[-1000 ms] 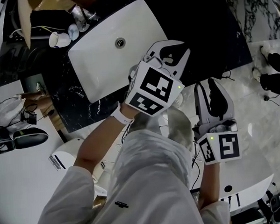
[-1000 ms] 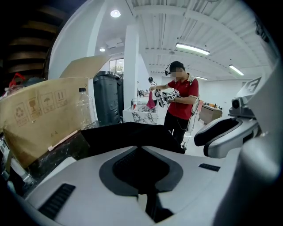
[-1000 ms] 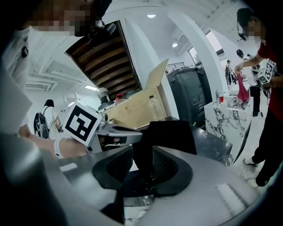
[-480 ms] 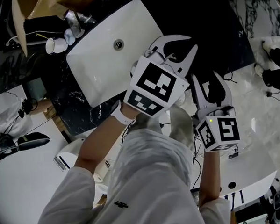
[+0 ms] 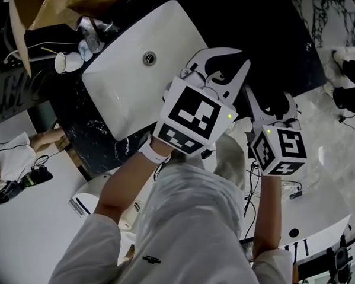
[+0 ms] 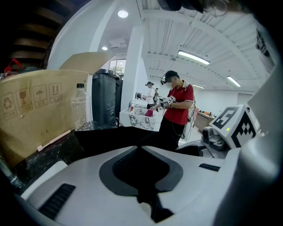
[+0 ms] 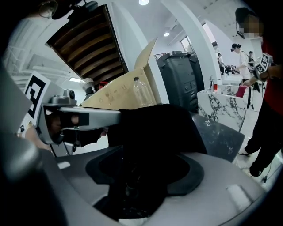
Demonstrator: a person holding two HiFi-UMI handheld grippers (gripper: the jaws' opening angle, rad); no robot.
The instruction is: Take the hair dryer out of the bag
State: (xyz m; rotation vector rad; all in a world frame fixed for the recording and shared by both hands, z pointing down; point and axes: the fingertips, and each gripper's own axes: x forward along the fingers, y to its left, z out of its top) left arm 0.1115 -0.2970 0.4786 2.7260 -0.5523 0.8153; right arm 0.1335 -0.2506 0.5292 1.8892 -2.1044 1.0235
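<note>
The black bag (image 7: 159, 128) stands on the dark counter (image 5: 266, 21) straight ahead of both sets of jaws. The left gripper (image 6: 140, 149) seems to pinch its edge, jaws almost together on the fabric. The right gripper (image 5: 268, 94) has just come forward alongside it, its jaws opening as it came. They now gape wide, with bag fabric between them but not pressed. This looks like the reach inside. The hair dryer shows nowhere and is presumably still in the bag.
</note>
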